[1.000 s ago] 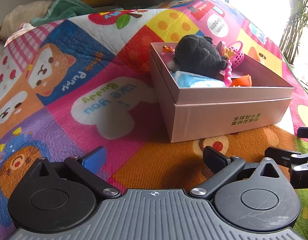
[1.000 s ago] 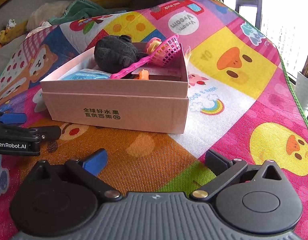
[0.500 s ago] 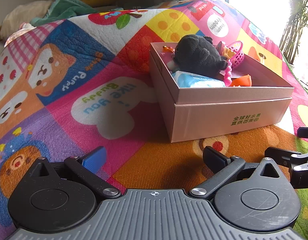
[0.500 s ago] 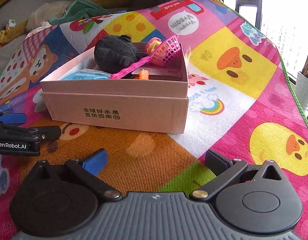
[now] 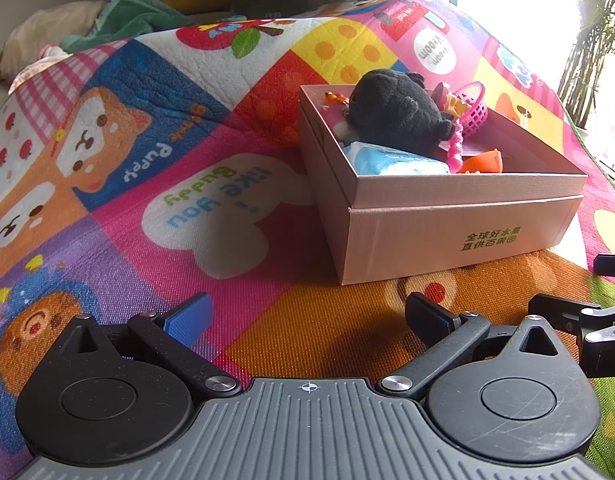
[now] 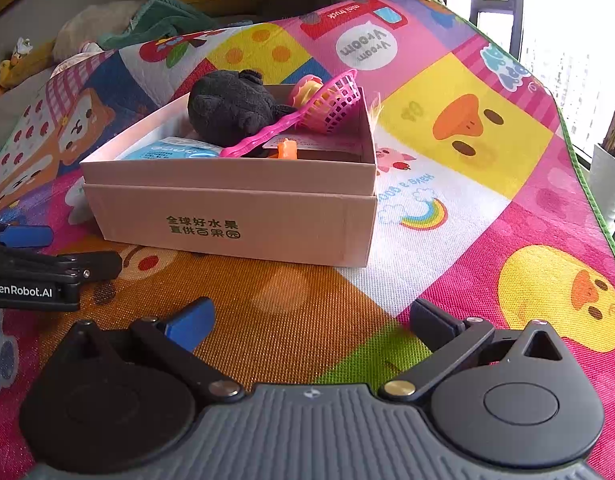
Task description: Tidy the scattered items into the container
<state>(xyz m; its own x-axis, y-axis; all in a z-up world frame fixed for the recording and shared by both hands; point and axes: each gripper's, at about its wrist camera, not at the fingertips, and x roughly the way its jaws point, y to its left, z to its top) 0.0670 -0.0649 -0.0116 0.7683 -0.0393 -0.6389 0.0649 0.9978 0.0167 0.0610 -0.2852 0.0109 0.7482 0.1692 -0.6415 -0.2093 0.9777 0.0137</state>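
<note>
Both tongs, left [image 5: 307, 314] and right [image 6: 309, 320], are held spread and empty, low over the mat [image 5: 211, 216]. Just beyond, the box [image 6: 243, 220] holds everything: a soft, light plush [image 6: 231, 106], best pinched mid-body, and a stiff net [image 6: 331, 98], best taken by its handle.

Pink box [image 6: 267, 220], black plush [image 6: 227, 108], blue pack [image 5: 391, 160], multicoloured cartoon mat [image 5: 187, 160].

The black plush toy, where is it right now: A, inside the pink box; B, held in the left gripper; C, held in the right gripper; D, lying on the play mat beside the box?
A: the black plush toy sits inside the pink box, on top of the other items.
</note>
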